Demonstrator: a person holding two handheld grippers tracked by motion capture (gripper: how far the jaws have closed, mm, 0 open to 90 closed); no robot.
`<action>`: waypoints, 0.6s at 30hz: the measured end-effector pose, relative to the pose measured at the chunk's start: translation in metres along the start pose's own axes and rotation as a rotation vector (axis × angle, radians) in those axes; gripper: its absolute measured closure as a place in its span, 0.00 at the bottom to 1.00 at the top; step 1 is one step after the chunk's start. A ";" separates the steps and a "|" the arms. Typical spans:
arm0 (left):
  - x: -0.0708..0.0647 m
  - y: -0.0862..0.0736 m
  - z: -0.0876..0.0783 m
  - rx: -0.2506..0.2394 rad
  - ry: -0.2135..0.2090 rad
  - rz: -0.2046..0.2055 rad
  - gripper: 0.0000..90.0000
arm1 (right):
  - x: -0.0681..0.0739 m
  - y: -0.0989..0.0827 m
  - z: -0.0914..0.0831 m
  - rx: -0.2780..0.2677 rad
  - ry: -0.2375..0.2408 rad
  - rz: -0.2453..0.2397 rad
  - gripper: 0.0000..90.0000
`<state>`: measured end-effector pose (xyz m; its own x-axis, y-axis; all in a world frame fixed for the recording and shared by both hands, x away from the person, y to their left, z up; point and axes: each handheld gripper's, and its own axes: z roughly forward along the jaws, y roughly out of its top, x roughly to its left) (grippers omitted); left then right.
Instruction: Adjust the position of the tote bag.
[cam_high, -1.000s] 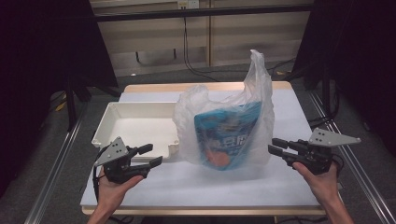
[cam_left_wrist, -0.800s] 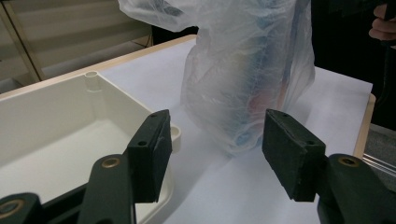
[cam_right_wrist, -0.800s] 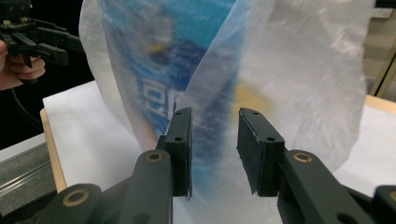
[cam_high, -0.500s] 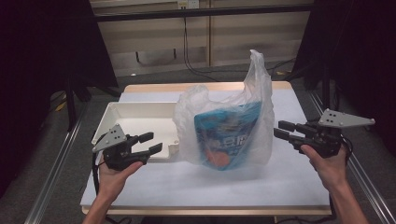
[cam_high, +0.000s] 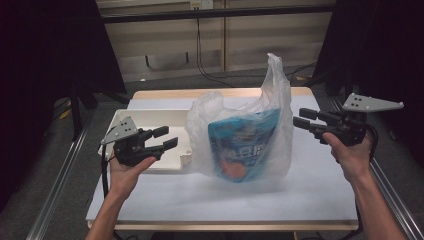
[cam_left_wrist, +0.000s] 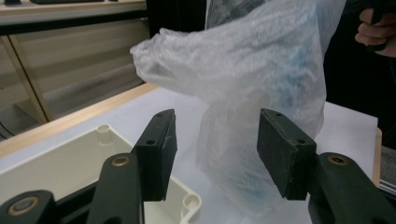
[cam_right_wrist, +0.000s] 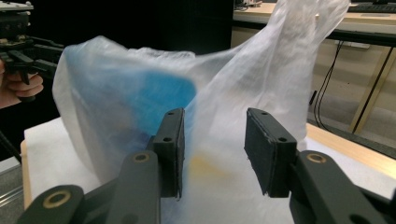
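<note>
We find plastic bag (cam_high: 240, 135) mid-bench (cam_high: 310, 190) | left gripper (cam_high: 165, 139) at 9 o'clock, spread, empty | right gripper (cam_high: 306, 119) at 3 o'clock, jaws just opening, empty.

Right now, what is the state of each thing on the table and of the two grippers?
Plastic bag: standing upright, mouth open, not held.
Blue packet: inside the plastic bag, upright.
White tray: flat on the table, nothing visible in it.
Left gripper: open, holding nothing.
Right gripper: open, holding nothing; its jaws have just been opening.

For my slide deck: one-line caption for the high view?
Left gripper and right gripper, both open, flank an upright plastic bag holding a blue packet.
</note>
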<state>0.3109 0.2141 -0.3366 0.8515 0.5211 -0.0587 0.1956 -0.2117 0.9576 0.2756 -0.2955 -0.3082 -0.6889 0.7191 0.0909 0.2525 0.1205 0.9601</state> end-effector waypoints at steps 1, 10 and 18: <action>0.000 0.000 0.000 0.000 0.000 0.000 0.53 | 0.000 0.000 0.000 0.000 0.000 0.000 0.65; 0.013 0.027 0.018 -0.002 -0.016 0.009 0.51 | -0.023 0.035 0.022 -0.001 -0.021 0.005 0.58; 0.022 0.037 0.030 0.005 -0.005 0.011 0.47 | -0.035 0.060 0.047 0.022 -0.024 -0.002 0.51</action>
<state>0.3510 0.1929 -0.3111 0.8561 0.5145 -0.0493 0.1883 -0.2217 0.9568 0.3471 -0.2815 -0.2660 -0.6732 0.7348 0.0826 0.2665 0.1368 0.9541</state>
